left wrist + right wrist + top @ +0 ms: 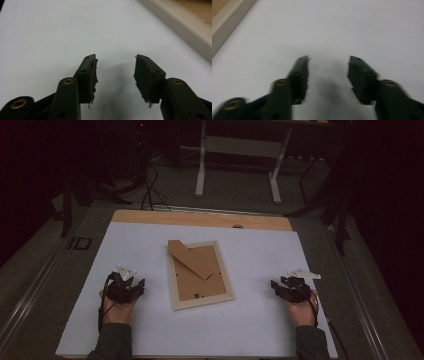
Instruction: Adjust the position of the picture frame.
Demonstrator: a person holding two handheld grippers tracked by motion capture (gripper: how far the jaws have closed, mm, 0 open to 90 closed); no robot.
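A pale wooden picture frame [200, 274] lies face down in the middle of the white sheet [250, 330], its brown cardboard back up and its stand flap folded out toward the far left. My left gripper [131, 282] rests on the sheet to the frame's left, jaws apart with nothing between them [115, 71]; the frame's pale edge [185, 28] runs across the upper right of the left gripper view. My right gripper [280, 285] sits to the frame's right, also open and empty [328, 72], with the frame's edge [227, 22] at the upper left of its view.
The white sheet covers a wooden tabletop [200, 218] whose bare strip shows along the far edge. Beyond the table stand a white desk frame [239, 157] and dark cables [150, 190] on the floor. Bare sheet surrounds the frame on all sides.
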